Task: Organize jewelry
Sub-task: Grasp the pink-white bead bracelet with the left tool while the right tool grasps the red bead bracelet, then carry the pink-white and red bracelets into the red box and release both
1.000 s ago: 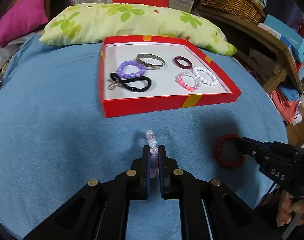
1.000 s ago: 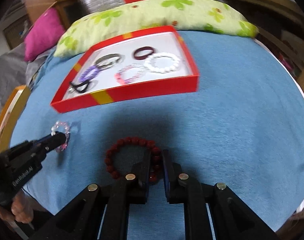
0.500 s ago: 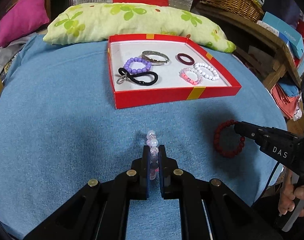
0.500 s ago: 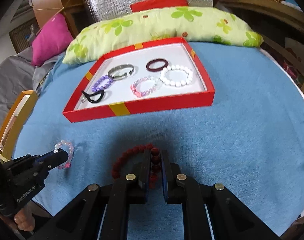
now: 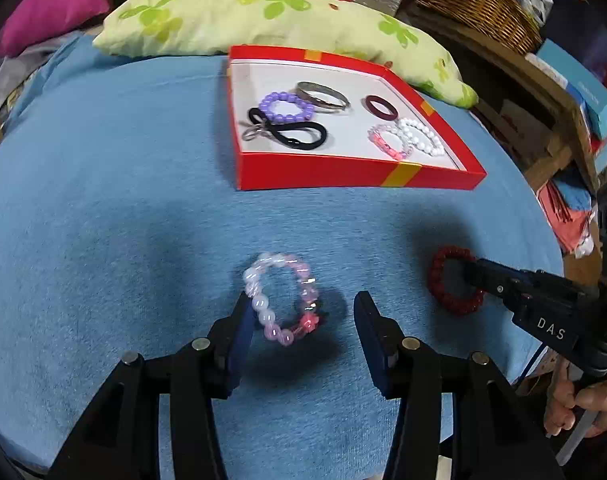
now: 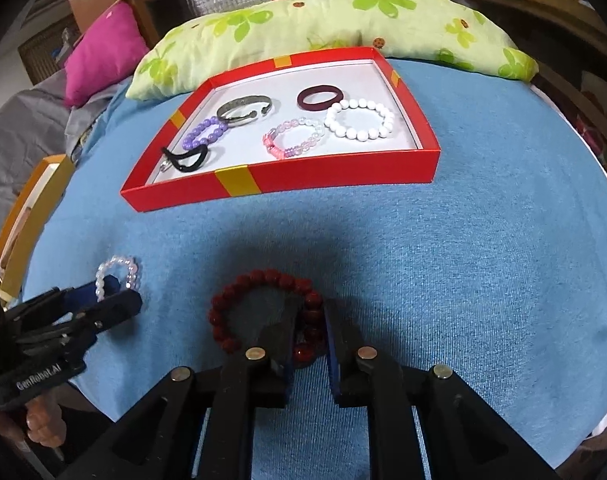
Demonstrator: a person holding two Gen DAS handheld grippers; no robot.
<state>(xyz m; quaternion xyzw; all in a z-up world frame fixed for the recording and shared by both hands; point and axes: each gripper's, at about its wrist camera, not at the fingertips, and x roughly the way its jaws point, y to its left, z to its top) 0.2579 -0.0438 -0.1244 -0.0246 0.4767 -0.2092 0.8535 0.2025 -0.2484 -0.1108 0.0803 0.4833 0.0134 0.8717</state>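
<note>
A pink and white bead bracelet [image 5: 281, 296] sits between the fingers of my left gripper [image 5: 302, 300]. It leans on the left finger and is free of the right one. The jaws are opening and stand wide apart. From the right wrist view, the left gripper [image 6: 117, 290] is low at the left with the pale bracelet [image 6: 117, 272] at its tip. A dark red bead bracelet [image 6: 263, 308] lies on the blue cloth [image 5: 103, 200]. Its near side sits loosely between the fingers of my right gripper [image 6: 309, 310], whose jaws are opening slightly. The right gripper [image 5: 473, 276] reaches in from the right.
A red tray [image 5: 343, 174] beyond the grippers holds a purple bead bracelet [image 5: 287, 107], metal bangle [image 5: 323, 95], dark ring [image 5: 379, 107], black hair tie [image 5: 299, 136], and pink and white bracelets. A green pillow [image 5: 263, 20] lies behind it. A wooden shelf and wicker basket [image 5: 479, 4] stand right.
My left jaws have sprung apart and the pink and white bracelet has slipped free, turning face-on. My right jaws have parted a little around the red beads.
</note>
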